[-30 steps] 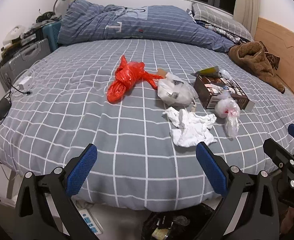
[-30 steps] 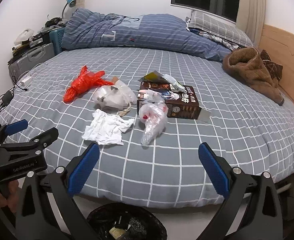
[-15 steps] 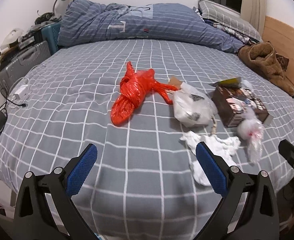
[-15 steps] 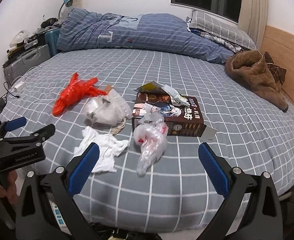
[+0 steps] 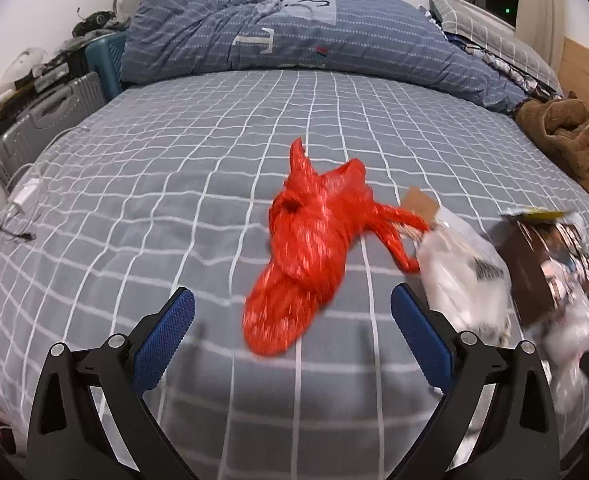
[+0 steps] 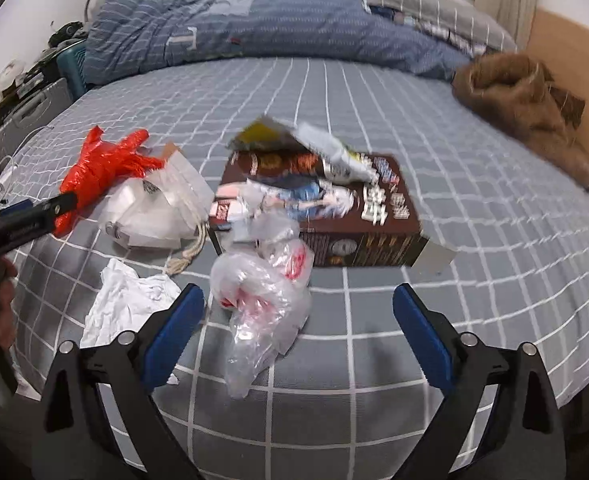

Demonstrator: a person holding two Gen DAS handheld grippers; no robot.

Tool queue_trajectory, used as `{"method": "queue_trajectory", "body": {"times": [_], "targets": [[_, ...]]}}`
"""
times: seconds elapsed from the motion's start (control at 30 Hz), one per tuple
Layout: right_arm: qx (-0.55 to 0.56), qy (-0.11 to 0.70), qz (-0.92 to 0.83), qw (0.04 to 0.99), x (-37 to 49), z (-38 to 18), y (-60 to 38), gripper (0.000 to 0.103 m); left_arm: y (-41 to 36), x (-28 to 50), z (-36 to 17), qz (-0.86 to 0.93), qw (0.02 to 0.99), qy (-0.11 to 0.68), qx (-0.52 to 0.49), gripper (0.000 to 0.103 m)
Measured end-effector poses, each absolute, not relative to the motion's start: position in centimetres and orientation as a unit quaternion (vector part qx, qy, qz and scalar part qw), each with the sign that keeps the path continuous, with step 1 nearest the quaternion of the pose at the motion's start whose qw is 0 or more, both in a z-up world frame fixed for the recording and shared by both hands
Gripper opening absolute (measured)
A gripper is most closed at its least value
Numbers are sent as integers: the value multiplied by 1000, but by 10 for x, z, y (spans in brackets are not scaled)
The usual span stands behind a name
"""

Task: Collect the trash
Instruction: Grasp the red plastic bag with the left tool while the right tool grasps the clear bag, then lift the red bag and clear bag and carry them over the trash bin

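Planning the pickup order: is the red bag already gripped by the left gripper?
No, the red bag lies loose on the bed, ahead of the open left gripper.

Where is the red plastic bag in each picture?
Left wrist view: the red plastic bag lies in the middle, on the bed, straight ahead of the open left hand-held gripper.
Right wrist view: the bag lies at the left, on the bed, just past the tip of the left hand-held gripper.
Shared landmark: the brown box, right of the bag in both views.
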State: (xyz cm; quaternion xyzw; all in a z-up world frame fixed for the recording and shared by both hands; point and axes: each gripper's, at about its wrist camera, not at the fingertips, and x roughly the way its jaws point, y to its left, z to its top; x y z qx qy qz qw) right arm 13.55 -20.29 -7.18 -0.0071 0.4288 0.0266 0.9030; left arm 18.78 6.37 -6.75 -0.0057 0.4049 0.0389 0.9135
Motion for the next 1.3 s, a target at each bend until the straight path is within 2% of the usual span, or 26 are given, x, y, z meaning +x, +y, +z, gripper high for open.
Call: {"method": "queue_trajectory", "body": {"times": [0.1, 0.2, 0.3, 0.4, 0.43, 0.47, 0.67, 1.3], "targets": [[3, 439, 33, 898, 141, -78, -203, 89, 63, 204, -70, 36, 912, 408, 0, 93], [15, 456, 41, 889, 145, -86, -202, 82, 67, 217, -74, 35, 911, 411, -11, 89], [17, 465, 46, 884, 147, -91, -200, 75, 67, 228, -81, 27, 906, 421, -18, 78], [23, 479, 56, 876, 150, -97, -197, 60, 66, 235, -87, 20, 902, 430, -29, 62], [21, 483, 59, 874, 150, -99, -196, 49, 65, 236, -89, 18, 901, 433, -30, 50], [19, 483, 60, 874, 150, -99, -195, 47, 64, 238, -92, 14, 897, 441, -28, 44], [22, 477, 66, 876, 147, -97, -195, 44, 58, 233, -93, 17, 899, 437, -11, 37], [-26, 429, 63, 901, 134, -69, -186, 44, 47, 198, -80, 23, 905, 424, -14, 37]]}}
